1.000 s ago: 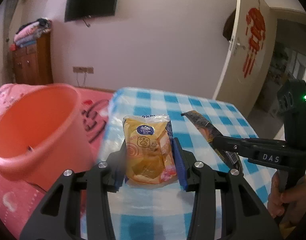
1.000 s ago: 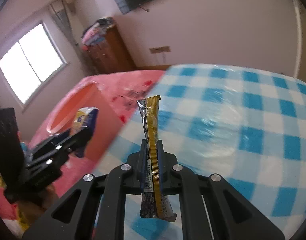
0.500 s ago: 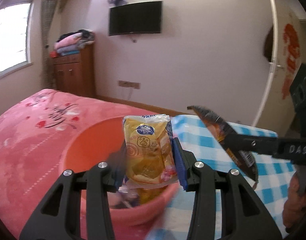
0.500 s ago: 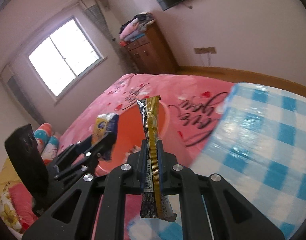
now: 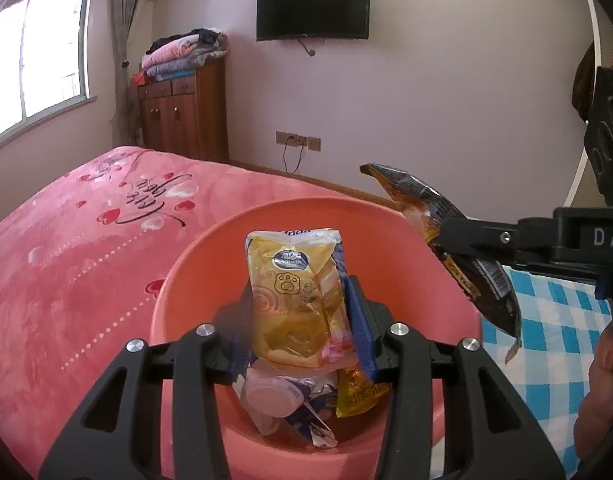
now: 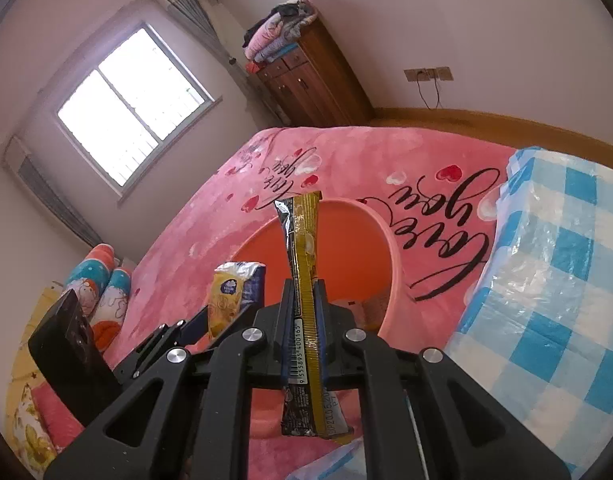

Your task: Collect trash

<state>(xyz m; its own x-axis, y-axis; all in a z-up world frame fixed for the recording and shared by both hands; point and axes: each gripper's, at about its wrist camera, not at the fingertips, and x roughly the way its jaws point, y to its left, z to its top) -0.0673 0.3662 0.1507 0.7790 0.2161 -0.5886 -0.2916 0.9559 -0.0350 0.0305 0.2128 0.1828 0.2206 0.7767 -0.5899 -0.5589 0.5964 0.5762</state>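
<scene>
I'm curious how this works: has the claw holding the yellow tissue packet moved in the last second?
Yes. The left claw carried the tissue packet from above the checked tablecloth leftward to over the pink bucket.

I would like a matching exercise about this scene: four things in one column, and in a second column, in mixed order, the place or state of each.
Things:
1. yellow tissue pack
2. long gold and black wrapper
3. pink bucket
4. folded blankets

Places or states:
A. on top of the wooden cabinet
B. gripped by the left gripper
C. stands on the pink bedspread, with trash inside
D. gripped by the right gripper

Pairs: 1-B, 2-D, 3-C, 4-A
</scene>
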